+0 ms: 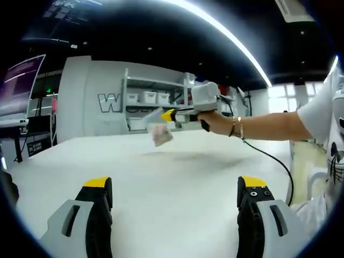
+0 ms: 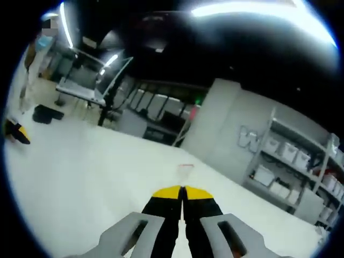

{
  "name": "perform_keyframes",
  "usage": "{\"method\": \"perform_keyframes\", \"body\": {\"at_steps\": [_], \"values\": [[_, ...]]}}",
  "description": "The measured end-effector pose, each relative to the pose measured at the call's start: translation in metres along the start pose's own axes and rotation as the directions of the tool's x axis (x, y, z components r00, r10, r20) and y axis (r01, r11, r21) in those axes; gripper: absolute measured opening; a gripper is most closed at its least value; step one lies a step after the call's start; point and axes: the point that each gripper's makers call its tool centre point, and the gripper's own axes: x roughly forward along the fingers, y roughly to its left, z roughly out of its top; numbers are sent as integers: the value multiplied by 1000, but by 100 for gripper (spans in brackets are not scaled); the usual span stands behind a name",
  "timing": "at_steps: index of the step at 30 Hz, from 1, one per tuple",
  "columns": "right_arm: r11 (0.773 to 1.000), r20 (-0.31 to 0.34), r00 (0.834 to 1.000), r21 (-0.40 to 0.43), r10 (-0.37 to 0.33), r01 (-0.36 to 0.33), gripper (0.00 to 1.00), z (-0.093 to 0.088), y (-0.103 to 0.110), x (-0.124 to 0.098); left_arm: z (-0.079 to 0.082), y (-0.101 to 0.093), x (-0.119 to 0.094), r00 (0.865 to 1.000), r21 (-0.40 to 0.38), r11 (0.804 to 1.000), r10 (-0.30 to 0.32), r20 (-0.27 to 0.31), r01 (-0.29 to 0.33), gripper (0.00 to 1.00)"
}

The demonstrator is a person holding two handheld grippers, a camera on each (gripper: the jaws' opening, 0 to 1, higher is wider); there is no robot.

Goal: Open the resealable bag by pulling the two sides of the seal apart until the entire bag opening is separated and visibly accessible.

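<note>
My right gripper point(image 1: 167, 115) pinches the resealable bag point(image 1: 160, 133) above the table point(image 1: 172, 177); my left gripper point(image 1: 174, 194) stands wide open, holding nothing

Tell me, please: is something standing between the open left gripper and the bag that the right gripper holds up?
Nothing visible does. In the left gripper view, the left gripper has open jaws, and beyond them lies bare white table up to the bag, which hangs from the right gripper above the table.
</note>
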Motion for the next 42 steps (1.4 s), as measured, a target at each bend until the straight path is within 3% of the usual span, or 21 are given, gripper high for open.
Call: {"method": "perform_keyframes", "body": {"at_steps": [28,42], "values": [[999,70,997,28,15,-17,0,17,8,-38,5,4,-3,1000,-33,999,5,-11,-5,95],[998,107,994,52,28,-34,0,24,18,-67,19,-16,-3,999,0,999,-40,-19,40,92]]}}
